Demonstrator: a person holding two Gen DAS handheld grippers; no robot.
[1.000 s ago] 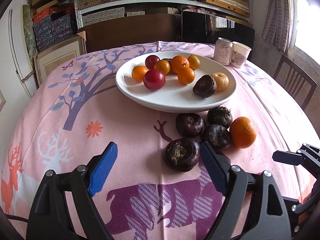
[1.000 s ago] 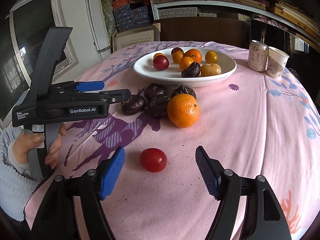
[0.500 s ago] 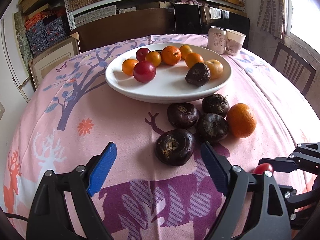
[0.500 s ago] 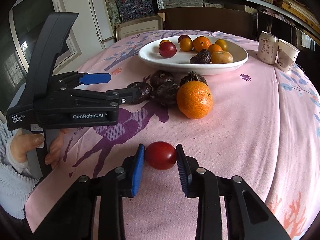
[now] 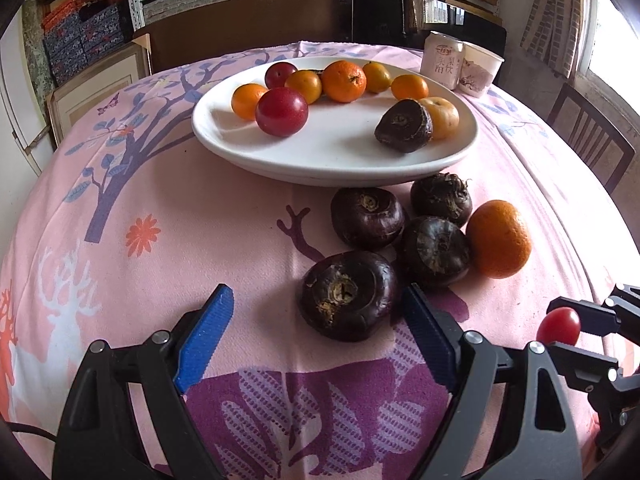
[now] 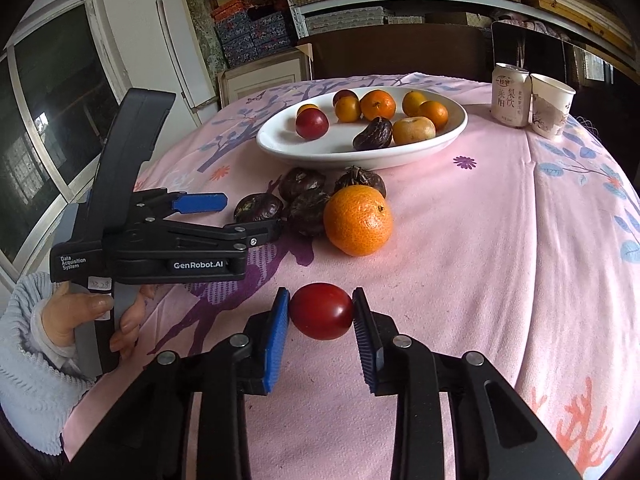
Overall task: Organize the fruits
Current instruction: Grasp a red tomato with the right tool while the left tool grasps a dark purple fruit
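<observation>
My right gripper [image 6: 321, 312] is shut on a small red tomato [image 6: 321, 311], its blue pads pressing both sides; the same tomato [image 5: 558, 326] shows at the right edge of the left wrist view. My left gripper [image 5: 316, 314] stands open, low over the cloth, its right pad close beside the nearest dark water chestnut [image 5: 348, 294]. Three more chestnuts [image 5: 368, 216] and a loose orange [image 5: 498, 238] lie just beyond it. Behind them a white plate [image 5: 332, 156] holds several small oranges, two red fruits and one chestnut [image 5: 404, 125].
A pink patterned cloth [image 6: 480, 240] covers the round table. A drink can [image 6: 510, 94] and a paper cup [image 6: 550, 106] stand at the back right. A wooden chair [image 5: 592, 136] is at the table's right. A hand in a pale sleeve [image 6: 60, 320] holds the left gripper.
My right gripper's jaws closed onto the red tomato, which lay free between them before. The left gripper sank and moved closer to the nearest water chestnut, still open.
</observation>
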